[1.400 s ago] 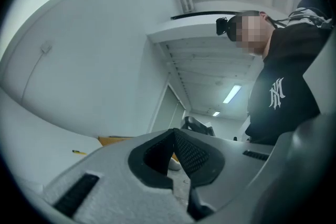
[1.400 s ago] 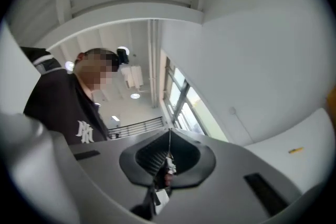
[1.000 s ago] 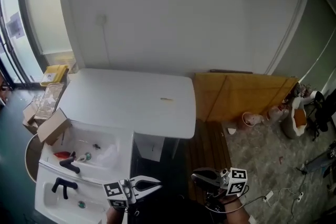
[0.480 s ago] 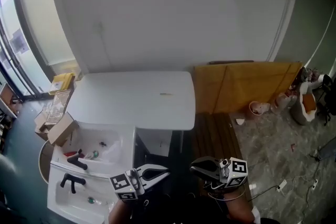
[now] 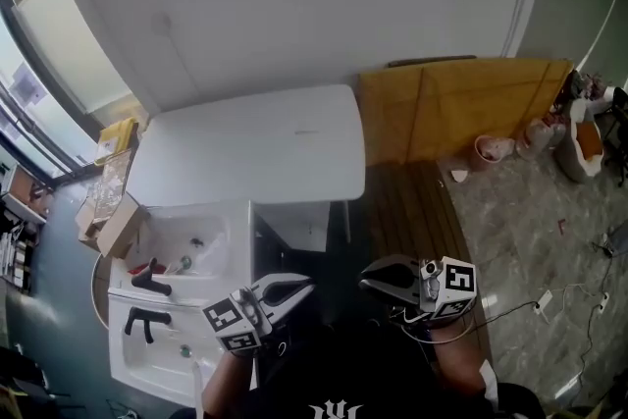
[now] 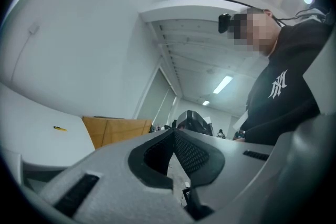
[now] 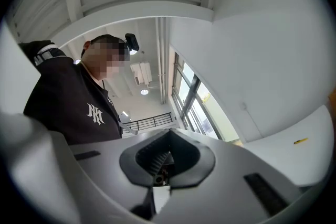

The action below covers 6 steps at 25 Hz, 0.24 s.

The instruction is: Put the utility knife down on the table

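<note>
Utility knife, small and yellow point(image 5: 305, 131): I find it lying flat on the white rounded-corner table point(image 5: 216, 177), towards the far edge, well apart from both grippers. Nearest me, the left gripper point(image 5: 308, 286) has its jaws together with nothing between them. The right gripper point(image 5: 364, 279), level with it, is likewise closed tip to tip and empty. Beyond, on the left, a white washbasin unit point(image 5: 221, 231) carries black taps. Past the table, an orange-brown flat board point(image 5: 461, 108) leans against the wall.
</note>
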{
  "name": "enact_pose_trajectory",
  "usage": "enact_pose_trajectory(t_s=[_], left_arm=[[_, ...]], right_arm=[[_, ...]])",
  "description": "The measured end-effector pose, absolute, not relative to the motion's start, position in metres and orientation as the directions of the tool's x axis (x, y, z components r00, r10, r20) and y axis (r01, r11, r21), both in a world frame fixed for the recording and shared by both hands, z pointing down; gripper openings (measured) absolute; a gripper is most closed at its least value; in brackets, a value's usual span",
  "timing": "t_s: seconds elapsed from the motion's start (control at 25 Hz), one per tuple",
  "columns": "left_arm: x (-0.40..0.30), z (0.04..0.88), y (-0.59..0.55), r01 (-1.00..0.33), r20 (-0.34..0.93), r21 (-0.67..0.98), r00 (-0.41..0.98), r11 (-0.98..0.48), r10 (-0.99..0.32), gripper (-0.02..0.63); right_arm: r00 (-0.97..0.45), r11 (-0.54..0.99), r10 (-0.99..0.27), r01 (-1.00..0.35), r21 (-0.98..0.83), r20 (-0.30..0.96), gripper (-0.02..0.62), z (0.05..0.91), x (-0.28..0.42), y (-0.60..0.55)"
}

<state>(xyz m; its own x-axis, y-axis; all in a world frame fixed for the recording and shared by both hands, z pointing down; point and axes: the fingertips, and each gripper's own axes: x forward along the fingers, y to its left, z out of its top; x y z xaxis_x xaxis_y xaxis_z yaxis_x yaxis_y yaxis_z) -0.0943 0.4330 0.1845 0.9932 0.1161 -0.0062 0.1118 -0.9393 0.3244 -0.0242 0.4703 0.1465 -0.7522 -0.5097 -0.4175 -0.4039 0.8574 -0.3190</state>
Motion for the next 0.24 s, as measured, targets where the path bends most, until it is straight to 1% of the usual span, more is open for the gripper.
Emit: enact_pose_trajectory(t_s=[0.12, 0.24], left_arm=[[-0.091, 0.182, 0.431, 0.105, -0.018, 0.329, 0.994, -0.938, 0.105, 0.005], [-0.086, 0.186, 0.435, 0.095, -0.017, 0.33, 0.995, -0.939, 0.095, 0.005]], right_arm=[[-0.751, 0.853, -0.521, -0.433, -0.293, -0.406, 0.003, 0.145, -0.012, 0.469], [-0.729, 0.851, -0.525, -0.431, -0.3, -0.439, 0.003, 0.144, 0.004, 0.475]])
